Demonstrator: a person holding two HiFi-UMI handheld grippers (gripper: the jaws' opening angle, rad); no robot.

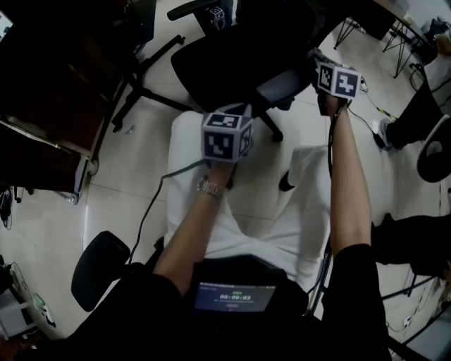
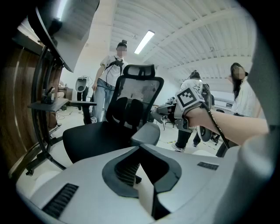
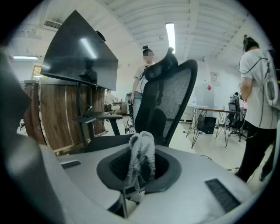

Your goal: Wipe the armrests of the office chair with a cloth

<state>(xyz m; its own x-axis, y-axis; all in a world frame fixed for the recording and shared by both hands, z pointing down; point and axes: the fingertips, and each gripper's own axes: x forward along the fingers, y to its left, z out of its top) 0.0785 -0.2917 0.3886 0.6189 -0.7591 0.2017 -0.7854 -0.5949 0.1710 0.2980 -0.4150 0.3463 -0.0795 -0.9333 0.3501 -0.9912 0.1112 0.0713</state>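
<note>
A black office chair (image 1: 225,63) stands in front of me, with its grey near armrest (image 1: 285,84) just left of my right gripper (image 1: 337,81). The far armrest (image 1: 187,8) lies at the top edge. My right gripper (image 3: 131,188) is shut on a pale knitted cloth (image 3: 141,157), which hangs bunched in front of the mesh backrest (image 3: 170,105). My left gripper (image 1: 227,134) hovers lower, over the person's lap. In the left gripper view the left gripper (image 2: 142,181) looks shut and empty, and it faces the seat (image 2: 92,140) and the near armrest (image 2: 146,133).
A dark wooden desk (image 1: 49,106) fills the left side, and a monitor on a stand (image 3: 81,54) is near it. A second chair's base (image 1: 102,268) sits at lower left. People stand behind the chair (image 2: 111,70) and to the right (image 3: 258,96).
</note>
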